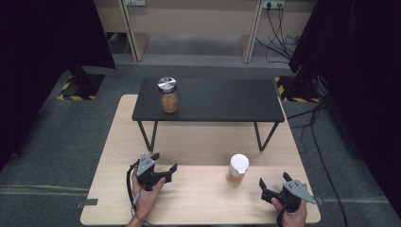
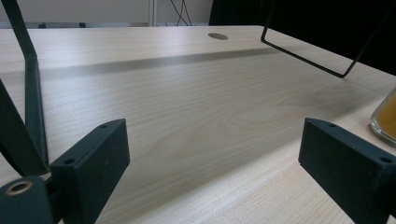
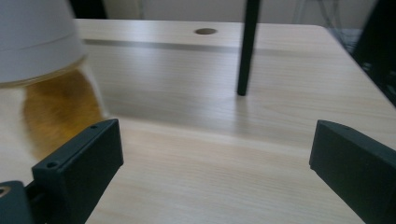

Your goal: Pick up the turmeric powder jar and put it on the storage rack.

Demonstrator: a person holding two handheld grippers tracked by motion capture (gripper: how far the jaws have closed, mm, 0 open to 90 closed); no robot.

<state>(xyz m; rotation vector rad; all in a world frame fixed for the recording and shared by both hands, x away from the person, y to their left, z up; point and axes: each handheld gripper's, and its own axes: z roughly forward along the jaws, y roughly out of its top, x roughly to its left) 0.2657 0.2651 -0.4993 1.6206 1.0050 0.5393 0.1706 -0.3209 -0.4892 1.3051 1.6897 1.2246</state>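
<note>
Left gripper (image 1: 165,162): lower left of the high view, held in a hand (image 1: 145,196) that comes in from the bottom edge; jaws spread wide with nothing between them. In the left gripper view (image 2: 212,154) the two black jaws stand far apart at the lower corners over bare wood.

Right gripper (image 1: 275,180): lower right of the high view, in the other hand (image 1: 293,215); jaws also wide and holding nothing. In the right gripper view (image 3: 217,158) the gap between them shows bare table.

White-lidded jar (image 1: 237,170): lower centre-right of the high view, upright on the table, amber contents below the lid; between the two grippers, nearer the right one, touched by neither. It fills the upper left of the right gripper view (image 3: 42,70), blurred, and its glass edge shows at the right margin of the left gripper view (image 2: 385,119).

Wooden table (image 1: 198,198): light wood, across the lower half of the high view.

Black shelf (image 1: 222,101): centre of the high view, standing on the table's far part on thin bent legs.

Metal-lidded jar (image 1: 168,95): upper centre-left, upright on the shelf's left end, brownish contents.

Floor (image 1: 56,137): grey carpet around the table.

Cables (image 1: 279,33): upper right, trailing along the floor.
</note>
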